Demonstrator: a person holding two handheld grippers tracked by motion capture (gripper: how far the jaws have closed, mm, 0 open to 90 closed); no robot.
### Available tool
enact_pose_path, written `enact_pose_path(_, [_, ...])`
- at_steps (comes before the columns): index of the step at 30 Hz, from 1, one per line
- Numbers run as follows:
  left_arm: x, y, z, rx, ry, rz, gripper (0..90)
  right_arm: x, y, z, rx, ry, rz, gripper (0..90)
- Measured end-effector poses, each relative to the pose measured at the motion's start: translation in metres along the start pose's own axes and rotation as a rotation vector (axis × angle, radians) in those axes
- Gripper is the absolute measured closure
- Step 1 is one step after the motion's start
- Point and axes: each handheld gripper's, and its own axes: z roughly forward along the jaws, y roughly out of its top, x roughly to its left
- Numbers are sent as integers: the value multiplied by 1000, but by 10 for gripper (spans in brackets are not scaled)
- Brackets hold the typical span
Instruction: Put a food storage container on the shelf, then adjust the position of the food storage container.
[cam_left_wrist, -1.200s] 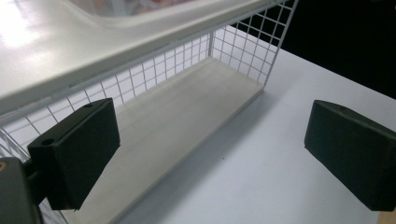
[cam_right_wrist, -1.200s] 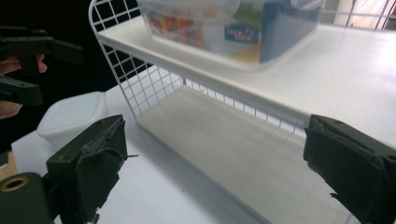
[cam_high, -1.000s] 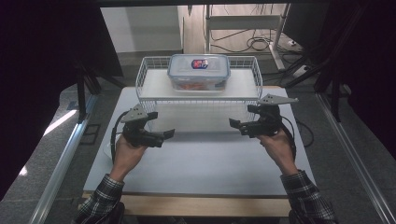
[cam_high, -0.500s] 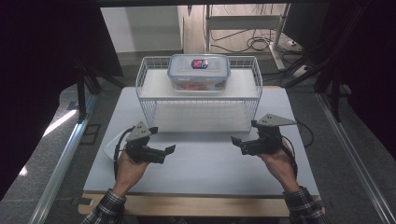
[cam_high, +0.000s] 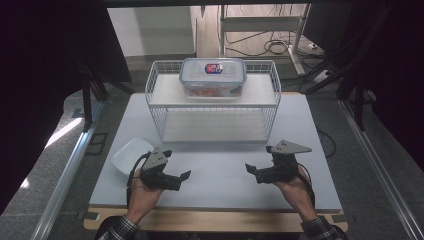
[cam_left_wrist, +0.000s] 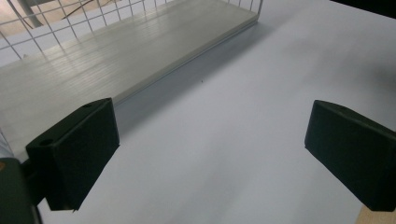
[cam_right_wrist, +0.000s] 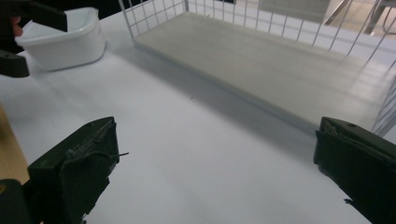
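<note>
Beside left gripper (cam_high: 181, 176), white dish (cam_high: 128, 155)

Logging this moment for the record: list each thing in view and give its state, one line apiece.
Left gripper: open, holding nothing, above the table.
Right gripper: open, holding nothing.
Lidded container: lid on, sitting on the rack's top shelf.
Wire rack: upright, lower shelf bare.
White bowl: upright beside the left gripper; contents hidden.
</note>
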Motion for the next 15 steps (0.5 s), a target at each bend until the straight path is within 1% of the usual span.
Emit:
enact_pose_path(4, [-3, -6, 3, 21, -9, -1, 24, 5, -15, 1, 25, 2, -7, 6])
enact_pose_path(7, [-4, -8, 8, 49, -14, 5, 24, 6, -24, 2, 49, 8, 4, 6])
enact_pose_path(8, [-5, -8, 10, 62, -8, 7, 23, 6, -27, 3, 59, 12, 8, 5])
enact_pose_path(10, [-5, -8, 11, 76, -2, 3, 16, 6, -30, 4, 75, 7, 0, 6])
enact_pose_path(12, [-5, -7, 11, 90, 8, -3, 2, 5, -30, 4, 72, -1, -3, 7])
enact_pose_path(13, [-4, -6, 11, 88, 12, -10, 2, 4, -30, 4, 69, -1, 0, 8])
enact_pose_path(14, [-2, -6, 9, 93, 22, -23, 12, 3, -30, 4, 66, -5, 3, 9])
enact_pose_path(15, [-1, -5, 8, 96, 30, -27, 30, 3, -30, 4, 64, -9, 5, 10])
